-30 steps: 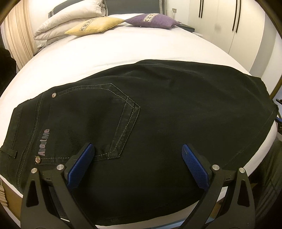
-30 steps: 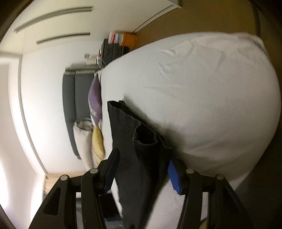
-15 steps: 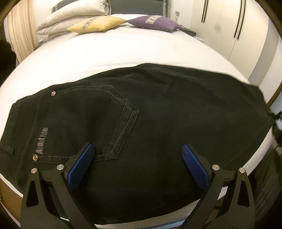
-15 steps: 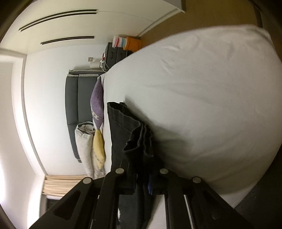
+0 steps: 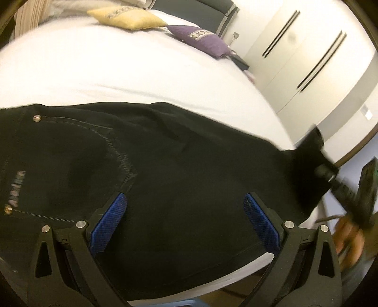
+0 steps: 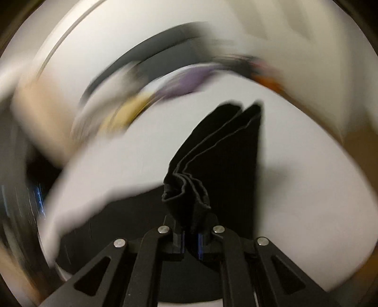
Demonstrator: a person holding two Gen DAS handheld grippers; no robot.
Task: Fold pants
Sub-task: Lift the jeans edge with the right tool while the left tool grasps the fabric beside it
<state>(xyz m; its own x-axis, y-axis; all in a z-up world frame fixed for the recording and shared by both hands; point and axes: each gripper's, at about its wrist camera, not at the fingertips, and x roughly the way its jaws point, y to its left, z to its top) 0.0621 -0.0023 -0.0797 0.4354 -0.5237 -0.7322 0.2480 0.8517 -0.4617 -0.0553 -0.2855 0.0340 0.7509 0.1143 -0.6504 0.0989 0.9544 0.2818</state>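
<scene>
Black pants (image 5: pixel 179 170) lie across the near edge of a white bed (image 5: pixel 118 70), back pocket and waistband at the left. My left gripper (image 5: pixel 185 212) hovers over them, wide open, with nothing between its blue pads. At the right edge of the left wrist view, the other gripper (image 5: pixel 330 174) lifts the leg-end hems off the bed. In the right wrist view my right gripper (image 6: pixel 191 238) is shut on the bunched hems of the pants (image 6: pixel 212 165), which stand up in layered folds above the pads. That view is heavily blurred.
A yellow cushion (image 5: pixel 127 19) and a purple cushion (image 5: pixel 200 40) lie at the head of the bed. White wardrobe doors (image 5: pixel 307 59) stand beyond the bed's far side. A hand (image 5: pixel 349 238) shows at the right, below the bed's edge.
The right gripper shut on the pant hems and has lifted them, swinging fast. The left gripper rose and rolled; its view now tilts toward the wardrobe, and the lifted hems appear at the right.
</scene>
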